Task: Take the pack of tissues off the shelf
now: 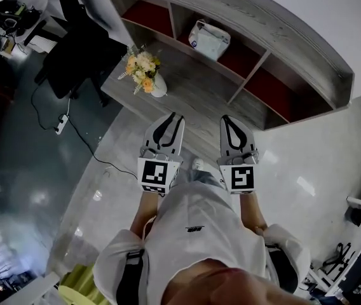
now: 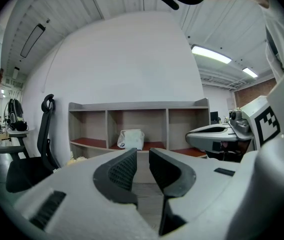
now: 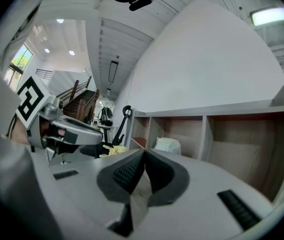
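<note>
Tissue pack [image 1: 209, 39] sits in seemingly the middle compartment of the shelf [image 1: 257, 62], well apart from both grippers. The left gripper [image 1: 171, 117] gapes empty. The right gripper [image 1: 229, 119], pinched shut, might shove it backward.

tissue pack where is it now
Head view: tissue pack sits in the middle compartment of the shelf, behind and right of the flower vase.
</note>
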Available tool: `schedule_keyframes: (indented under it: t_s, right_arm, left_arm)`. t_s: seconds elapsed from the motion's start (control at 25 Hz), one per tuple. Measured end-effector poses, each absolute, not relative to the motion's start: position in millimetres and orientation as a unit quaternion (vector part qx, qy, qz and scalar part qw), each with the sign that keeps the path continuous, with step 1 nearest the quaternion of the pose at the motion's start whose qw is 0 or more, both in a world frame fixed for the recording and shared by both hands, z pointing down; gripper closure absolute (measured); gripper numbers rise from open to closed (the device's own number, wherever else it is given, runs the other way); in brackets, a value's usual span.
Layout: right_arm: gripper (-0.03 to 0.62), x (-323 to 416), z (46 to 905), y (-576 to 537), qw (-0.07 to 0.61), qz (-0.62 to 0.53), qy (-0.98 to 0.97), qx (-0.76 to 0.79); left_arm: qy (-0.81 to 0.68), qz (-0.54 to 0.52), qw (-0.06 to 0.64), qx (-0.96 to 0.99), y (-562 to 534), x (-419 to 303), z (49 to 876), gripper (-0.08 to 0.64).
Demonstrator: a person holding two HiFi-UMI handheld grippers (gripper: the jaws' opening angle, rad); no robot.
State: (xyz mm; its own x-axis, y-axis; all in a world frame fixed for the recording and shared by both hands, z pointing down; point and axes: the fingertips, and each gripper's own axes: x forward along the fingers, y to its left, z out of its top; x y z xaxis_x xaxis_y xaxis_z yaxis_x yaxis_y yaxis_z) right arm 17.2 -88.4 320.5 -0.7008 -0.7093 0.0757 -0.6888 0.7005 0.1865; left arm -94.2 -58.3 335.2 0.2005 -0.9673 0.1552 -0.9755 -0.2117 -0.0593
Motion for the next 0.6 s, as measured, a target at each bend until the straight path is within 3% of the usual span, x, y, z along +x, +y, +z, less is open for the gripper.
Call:
schedule_keyframes:
  t_s: [0.6]
  right_arm:
    - [0.566,22.7,324.7,-131.6,0.058,-0.063,-0.926,0.369]
  left_arm:
    - [-0.634,0.084,0.027,0.768,-107.4,-80.8,338.2,0.465]
